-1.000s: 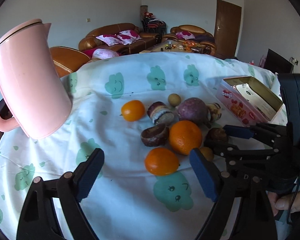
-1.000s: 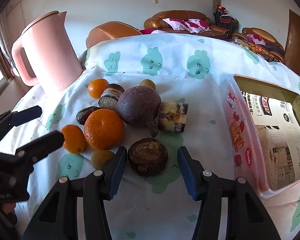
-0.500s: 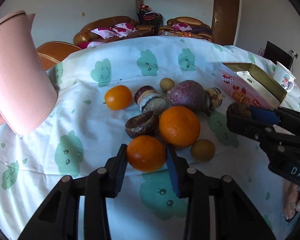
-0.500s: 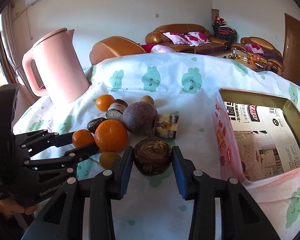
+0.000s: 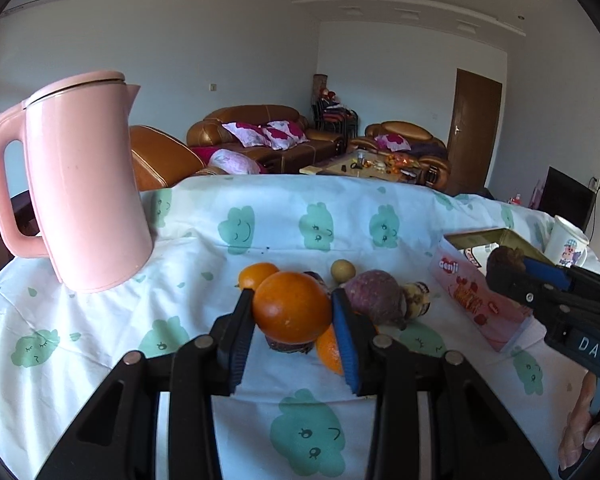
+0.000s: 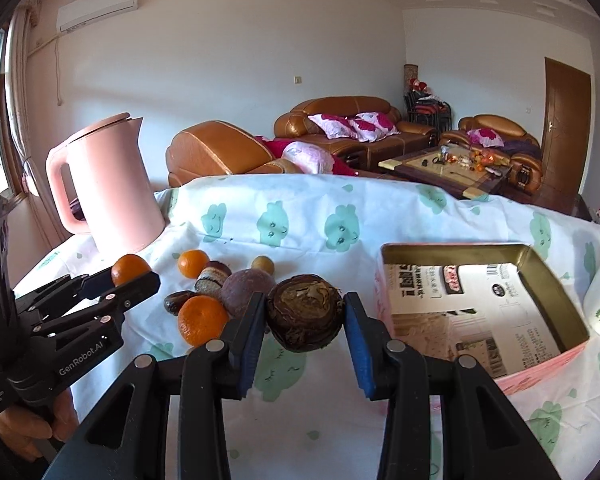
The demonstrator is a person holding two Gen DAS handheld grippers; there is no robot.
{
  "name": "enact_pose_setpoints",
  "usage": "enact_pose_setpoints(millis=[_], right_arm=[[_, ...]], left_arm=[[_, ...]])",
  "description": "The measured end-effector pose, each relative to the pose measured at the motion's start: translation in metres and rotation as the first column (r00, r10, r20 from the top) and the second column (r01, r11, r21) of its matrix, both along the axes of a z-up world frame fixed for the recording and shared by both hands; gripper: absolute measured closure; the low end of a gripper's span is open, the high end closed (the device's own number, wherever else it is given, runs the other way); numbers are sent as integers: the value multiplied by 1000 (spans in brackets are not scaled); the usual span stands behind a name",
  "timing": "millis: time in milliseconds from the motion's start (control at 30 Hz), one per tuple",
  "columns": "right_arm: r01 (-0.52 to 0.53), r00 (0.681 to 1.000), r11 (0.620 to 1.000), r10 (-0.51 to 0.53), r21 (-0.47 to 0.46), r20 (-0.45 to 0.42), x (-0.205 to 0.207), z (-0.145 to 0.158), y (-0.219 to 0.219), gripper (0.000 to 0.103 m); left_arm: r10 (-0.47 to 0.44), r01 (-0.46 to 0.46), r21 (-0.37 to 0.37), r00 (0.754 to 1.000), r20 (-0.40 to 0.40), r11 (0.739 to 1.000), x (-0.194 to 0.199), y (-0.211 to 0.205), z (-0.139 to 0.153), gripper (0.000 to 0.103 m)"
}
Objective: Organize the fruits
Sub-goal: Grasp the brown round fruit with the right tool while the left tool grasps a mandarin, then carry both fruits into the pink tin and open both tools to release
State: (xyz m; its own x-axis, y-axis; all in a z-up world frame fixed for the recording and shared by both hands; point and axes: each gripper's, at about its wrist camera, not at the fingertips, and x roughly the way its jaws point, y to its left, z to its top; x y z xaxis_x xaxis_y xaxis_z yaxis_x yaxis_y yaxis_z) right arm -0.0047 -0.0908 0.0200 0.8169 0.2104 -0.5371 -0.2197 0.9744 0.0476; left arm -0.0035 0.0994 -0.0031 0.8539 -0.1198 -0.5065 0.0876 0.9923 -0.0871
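Note:
My left gripper (image 5: 292, 312) is shut on an orange (image 5: 291, 306) and holds it above the table; it also shows in the right wrist view (image 6: 130, 274). My right gripper (image 6: 304, 314) is shut on a dark brown wrinkled fruit (image 6: 305, 312), lifted beside the pink tin box (image 6: 480, 308); this fruit also shows in the left wrist view (image 5: 505, 261). On the cloth remain a purple fruit (image 6: 247, 292), an orange (image 6: 202, 320), a small orange (image 6: 193, 263), a small yellow-brown fruit (image 6: 263, 265) and some dark pieces (image 6: 212, 276).
A pink kettle (image 5: 80, 184) stands at the back left of the table. The tin box (image 5: 476, 292) is open, with a printed sheet inside. A white mug (image 5: 566, 242) stands behind it. The cloth-covered table (image 6: 300, 216) drops off at the far edge.
Both grippers closed on their fruit and lifted: the left raised the orange off the cloth, the right raised the dark brown fruit and moved it up beside the tin box.

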Motion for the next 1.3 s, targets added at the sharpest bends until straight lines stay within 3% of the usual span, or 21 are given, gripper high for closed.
enact_pose_setpoints(millis=[100,233,600,967,1300], right_arm=[[57,998,998,-56,-37,34,0,5,-16,62],[137,989,988,-133,-73,63,4,6,-46,62],[293,956,951,-294,-99,8,32,-7,-128,62],[253,958,967,-254,-22,-134,55,-29,-161,62],[218,961,976,-214,4,-173,59,-39,-157,60]], left_arm=[[6,-5,-35,1000,10,999,0,-7,2,63],[-20,21,-16,1000,11,1000,2,-34,3,63],[-191,191,28,982,-8,981,25,-146,9,63],[-178,185,55,978,-108,981,58,-203,-5,63],[-171,182,108,980,-104,977,57,-214,-9,62]])
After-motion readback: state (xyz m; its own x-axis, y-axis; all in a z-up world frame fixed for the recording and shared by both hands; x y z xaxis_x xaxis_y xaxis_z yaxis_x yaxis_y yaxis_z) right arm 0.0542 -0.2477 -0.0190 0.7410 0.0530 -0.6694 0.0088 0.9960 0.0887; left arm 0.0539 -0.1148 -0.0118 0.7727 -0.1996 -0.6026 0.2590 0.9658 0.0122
